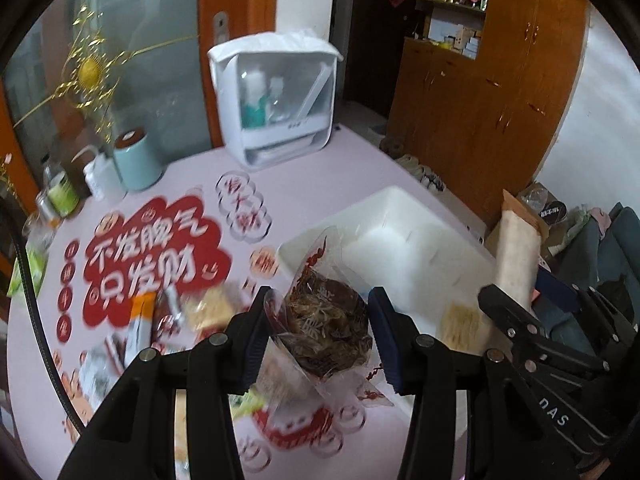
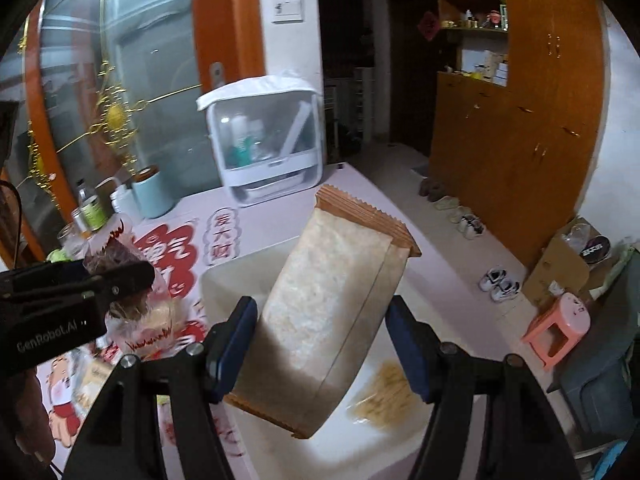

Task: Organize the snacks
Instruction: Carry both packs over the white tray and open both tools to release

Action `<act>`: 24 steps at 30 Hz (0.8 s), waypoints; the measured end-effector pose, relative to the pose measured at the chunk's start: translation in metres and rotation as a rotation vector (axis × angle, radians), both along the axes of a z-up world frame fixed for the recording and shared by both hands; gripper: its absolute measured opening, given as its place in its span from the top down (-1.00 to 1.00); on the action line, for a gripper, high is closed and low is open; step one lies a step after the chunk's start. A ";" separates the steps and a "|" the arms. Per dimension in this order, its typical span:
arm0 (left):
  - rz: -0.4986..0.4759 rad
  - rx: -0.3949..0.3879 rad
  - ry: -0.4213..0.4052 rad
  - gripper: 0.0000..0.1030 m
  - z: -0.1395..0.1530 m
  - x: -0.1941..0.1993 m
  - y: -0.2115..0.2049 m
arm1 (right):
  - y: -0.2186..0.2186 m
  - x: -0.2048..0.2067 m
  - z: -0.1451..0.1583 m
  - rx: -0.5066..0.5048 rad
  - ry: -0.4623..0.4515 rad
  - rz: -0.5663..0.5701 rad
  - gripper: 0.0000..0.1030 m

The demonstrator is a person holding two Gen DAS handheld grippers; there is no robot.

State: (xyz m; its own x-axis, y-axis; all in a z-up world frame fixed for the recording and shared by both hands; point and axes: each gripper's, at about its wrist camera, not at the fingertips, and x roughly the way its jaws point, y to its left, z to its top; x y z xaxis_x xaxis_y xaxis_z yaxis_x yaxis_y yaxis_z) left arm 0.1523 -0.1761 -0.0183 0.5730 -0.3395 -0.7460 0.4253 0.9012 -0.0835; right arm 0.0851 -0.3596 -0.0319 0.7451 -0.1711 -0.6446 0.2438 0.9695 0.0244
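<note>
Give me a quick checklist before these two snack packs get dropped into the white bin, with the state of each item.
1. Left gripper holds its pack: ok, the pads press the clear bag of dark snack.
2. Right gripper holds its pack: ok, the tan cracker pack sits tilted between the pads.
3. White bin is open-topped and reachable: ok, it lies just beyond both grippers.
4. Room in the bin: ok, only one pale snack packet shows inside.
5. Grippers apart from each other: ok, a gap shows in both views.
6. Snacks left on the pink table: not ok, several blurred packs remain.
</note>
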 end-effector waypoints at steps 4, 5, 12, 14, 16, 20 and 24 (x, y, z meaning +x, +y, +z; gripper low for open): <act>-0.011 0.002 -0.030 0.09 0.001 0.020 -0.035 | -0.018 0.014 -0.007 -0.020 0.020 -0.021 -0.31; -0.013 0.004 -0.035 0.09 0.000 0.024 -0.042 | -0.021 0.016 -0.010 -0.024 0.026 -0.024 -0.31; -0.018 0.050 0.004 0.09 -0.033 0.058 -0.086 | -0.035 0.033 -0.037 -0.041 0.101 -0.039 -0.32; -0.024 0.076 0.016 0.08 -0.045 0.064 -0.097 | -0.036 0.036 -0.046 -0.038 0.130 -0.030 -0.31; -0.026 0.102 0.026 -0.02 -0.054 0.066 -0.105 | -0.036 0.036 -0.052 -0.035 0.145 -0.016 -0.32; -0.045 0.097 0.053 -0.92 -0.061 0.066 -0.110 | -0.037 0.033 -0.057 -0.014 0.169 -0.005 -0.32; -0.044 0.119 0.059 -0.92 -0.063 0.063 -0.107 | -0.038 0.029 -0.057 0.006 0.179 -0.019 -0.32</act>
